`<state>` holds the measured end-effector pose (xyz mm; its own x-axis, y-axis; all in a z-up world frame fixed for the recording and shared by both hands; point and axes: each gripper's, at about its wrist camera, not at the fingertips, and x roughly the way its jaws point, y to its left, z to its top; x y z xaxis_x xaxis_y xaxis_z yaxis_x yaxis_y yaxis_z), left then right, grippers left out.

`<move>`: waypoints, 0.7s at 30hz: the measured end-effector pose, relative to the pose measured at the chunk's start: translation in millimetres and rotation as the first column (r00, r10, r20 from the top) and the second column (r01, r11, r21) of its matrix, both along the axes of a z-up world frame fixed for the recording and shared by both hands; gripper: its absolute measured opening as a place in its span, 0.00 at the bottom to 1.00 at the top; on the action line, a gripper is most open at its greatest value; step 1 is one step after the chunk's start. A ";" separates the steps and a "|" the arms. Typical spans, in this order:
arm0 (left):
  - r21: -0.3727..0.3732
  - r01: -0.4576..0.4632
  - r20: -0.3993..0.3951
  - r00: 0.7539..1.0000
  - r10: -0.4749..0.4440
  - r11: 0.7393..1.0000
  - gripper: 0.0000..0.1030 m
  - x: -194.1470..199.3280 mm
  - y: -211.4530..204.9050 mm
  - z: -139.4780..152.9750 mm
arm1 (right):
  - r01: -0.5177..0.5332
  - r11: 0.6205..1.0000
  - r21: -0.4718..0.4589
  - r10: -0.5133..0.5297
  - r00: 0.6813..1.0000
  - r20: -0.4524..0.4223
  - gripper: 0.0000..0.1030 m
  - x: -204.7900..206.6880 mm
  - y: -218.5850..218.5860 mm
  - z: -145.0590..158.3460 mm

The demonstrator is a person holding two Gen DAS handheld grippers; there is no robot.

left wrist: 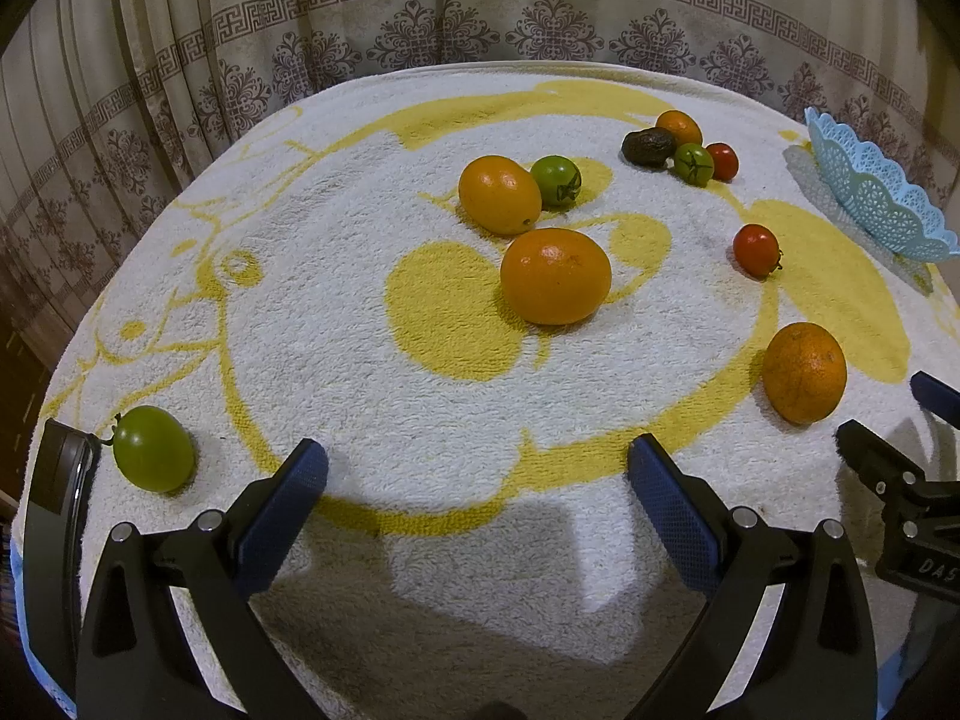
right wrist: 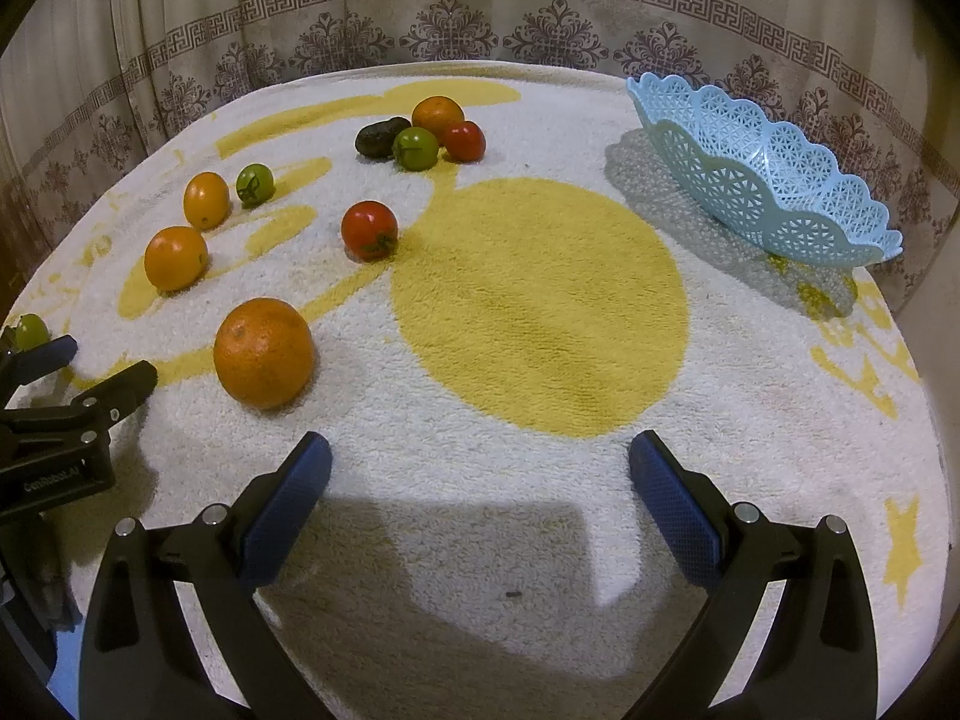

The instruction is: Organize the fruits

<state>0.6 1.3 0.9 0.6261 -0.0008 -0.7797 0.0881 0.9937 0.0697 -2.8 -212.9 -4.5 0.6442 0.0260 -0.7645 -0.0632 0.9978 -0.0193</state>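
Fruit lies scattered on a white and yellow towel (left wrist: 372, 420). Nearest the right gripper is a big orange (right wrist: 264, 352); two more oranges (right wrist: 176, 258) lie further left, and a red tomato (right wrist: 369, 230) sits mid-table. At the back, a cluster holds a dark avocado (right wrist: 378, 136), a green tomato (right wrist: 415, 148), a red tomato (right wrist: 464, 140) and an orange (right wrist: 437, 114). A green fruit (left wrist: 153, 448) lies near the left edge. The light blue lattice basket (right wrist: 774, 180) stands empty at the right. My left gripper (left wrist: 478, 459) and right gripper (right wrist: 480, 456) are both open, holding nothing.
A patterned curtain (right wrist: 480, 18) hangs behind the round table. A dark object (left wrist: 57, 474) stands at the table's left edge beside the green fruit. The other gripper's fingers (left wrist: 870, 456) reach in at the right of the left wrist view.
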 end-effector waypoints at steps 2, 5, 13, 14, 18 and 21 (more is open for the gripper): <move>0.000 0.000 -0.001 1.000 0.000 1.000 0.95 0.4 0.4 0.3 | 0.000 1.000 -0.002 0.000 1.000 -0.002 0.98 0.9 0.7 -0.5; 0.000 0.000 0.000 1.000 0.000 1.000 0.95 0.0 0.2 -0.2 | 0.000 1.000 0.000 0.000 1.000 -0.002 0.98 0.0 -0.9 -1.7; -0.006 0.001 0.000 1.000 -0.001 1.000 0.95 -0.4 -1.7 -2.0 | 0.000 1.000 -0.001 0.000 1.000 -0.001 0.98 -0.1 -0.2 -1.4; -0.008 0.002 -0.001 1.000 -0.002 1.000 0.95 -0.4 -1.5 -1.8 | 0.000 1.000 0.001 0.000 1.000 -0.002 0.98 0.1 -0.5 -1.3; -0.013 0.016 0.002 1.000 -0.016 1.000 0.95 -2.5 -0.6 0.4 | -0.003 1.000 0.017 0.002 1.000 0.002 0.98 -0.5 -3.0 0.0; -0.003 0.023 0.021 1.000 -0.023 1.000 0.95 -7.2 0.0 5.4 | -0.008 0.999 0.033 0.008 1.000 0.015 0.98 -2.7 -4.2 3.1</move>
<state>-6.6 1.4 6.2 0.6422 -0.0176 -0.7663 0.1095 0.9916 0.0690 -5.6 -217.1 -1.3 0.6554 0.0561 -0.7532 -0.0710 0.9974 0.0126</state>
